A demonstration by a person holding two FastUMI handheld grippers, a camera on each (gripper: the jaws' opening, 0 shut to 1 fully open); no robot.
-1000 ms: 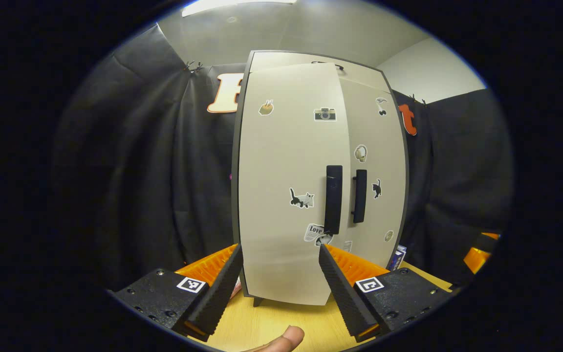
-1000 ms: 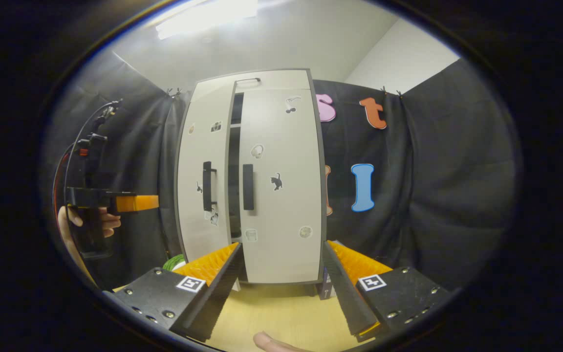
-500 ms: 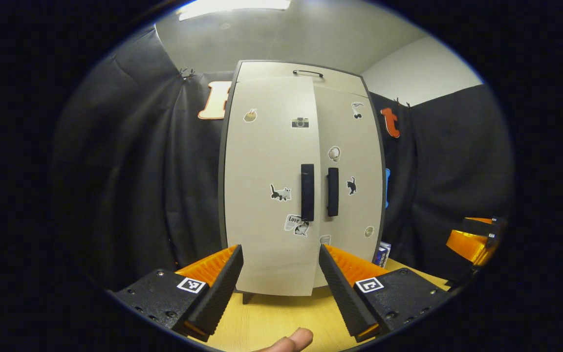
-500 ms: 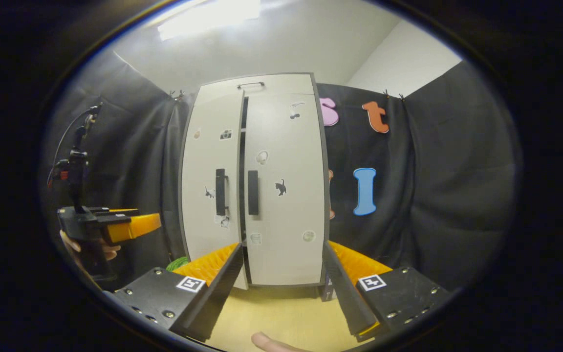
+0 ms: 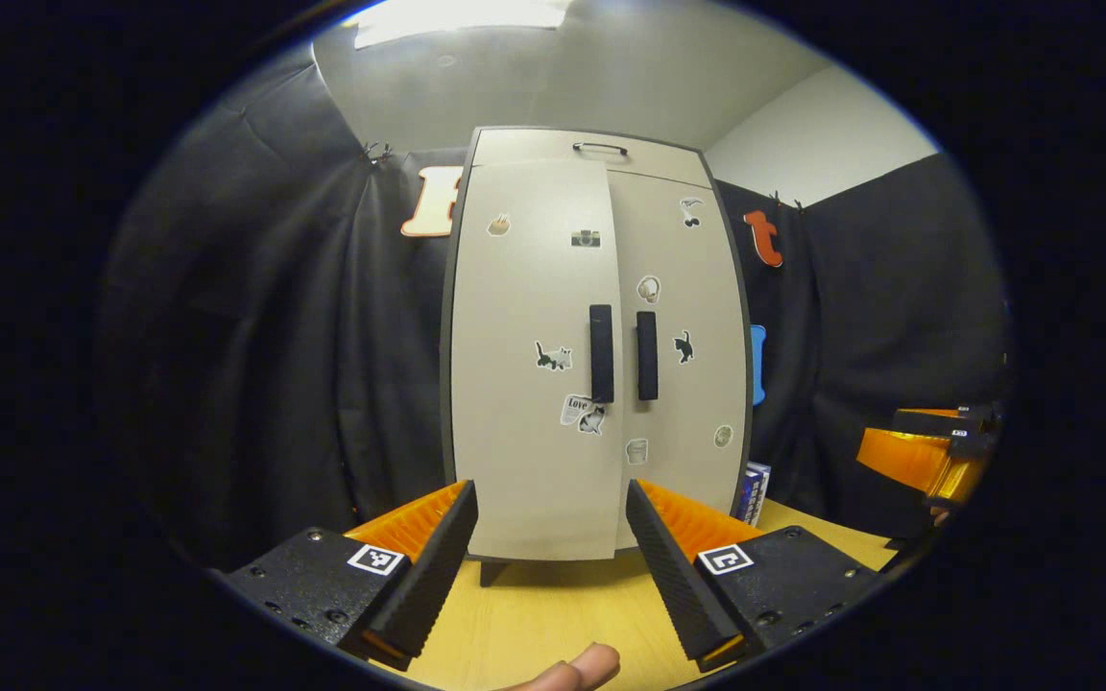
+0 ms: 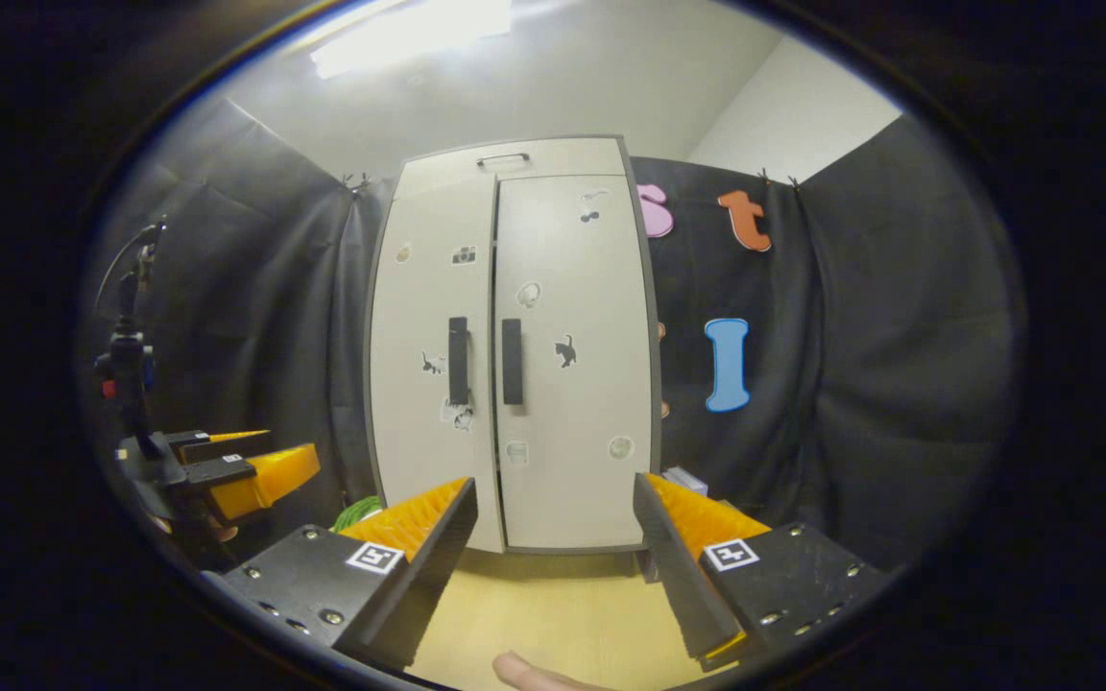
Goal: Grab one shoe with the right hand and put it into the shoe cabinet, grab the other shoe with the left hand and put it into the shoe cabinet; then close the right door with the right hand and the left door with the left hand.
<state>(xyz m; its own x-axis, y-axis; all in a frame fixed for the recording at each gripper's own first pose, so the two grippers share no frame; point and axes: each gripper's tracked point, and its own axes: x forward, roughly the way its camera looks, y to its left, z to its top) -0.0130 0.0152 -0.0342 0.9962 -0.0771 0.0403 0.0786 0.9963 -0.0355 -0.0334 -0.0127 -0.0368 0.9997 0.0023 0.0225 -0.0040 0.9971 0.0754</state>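
Ahead of our left gripper [image 5: 547, 537] and right gripper [image 6: 553, 537], both spread wide and holding nothing, the cabinet [image 5: 596, 345] stands on the table [image 5: 553, 614] with its left door [image 5: 529, 365] and right door [image 6: 577, 365] shut.

The shoe cabinet [image 5: 553, 384] has pale beige doors within a dark grey frame. Its two door handles [image 5: 601, 353] are black. Small stickers [image 5: 553, 356] dot the doors, among them black-and-white cats and a camera. The table [image 6: 553, 614] is light yellow wood. The booth wall [image 6: 851, 336] is black cloth. A blue-and-white box [image 5: 753, 488] stands beside the cabinet.
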